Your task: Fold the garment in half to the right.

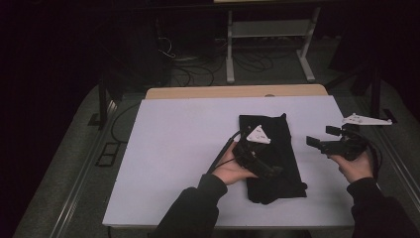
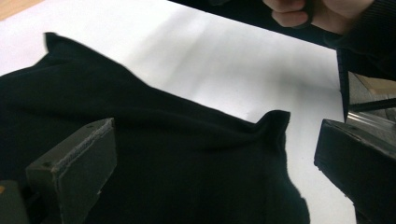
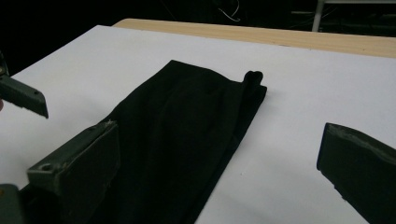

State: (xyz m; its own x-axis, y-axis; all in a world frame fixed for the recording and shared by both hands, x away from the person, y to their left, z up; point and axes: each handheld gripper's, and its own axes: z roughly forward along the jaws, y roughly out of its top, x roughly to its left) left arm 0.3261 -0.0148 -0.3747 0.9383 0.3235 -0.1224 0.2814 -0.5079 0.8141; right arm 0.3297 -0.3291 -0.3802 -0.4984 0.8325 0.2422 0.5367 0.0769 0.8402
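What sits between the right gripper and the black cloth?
Nothing: in the high view a bare strip of white table separates the right gripper from the black cloth. Its jaws are open, holding nothing.

No readable text

No lettering, label, brand, number or sign can be read on the black cloth (image 1: 270,153), the white surface (image 1: 173,148) or anything around them.
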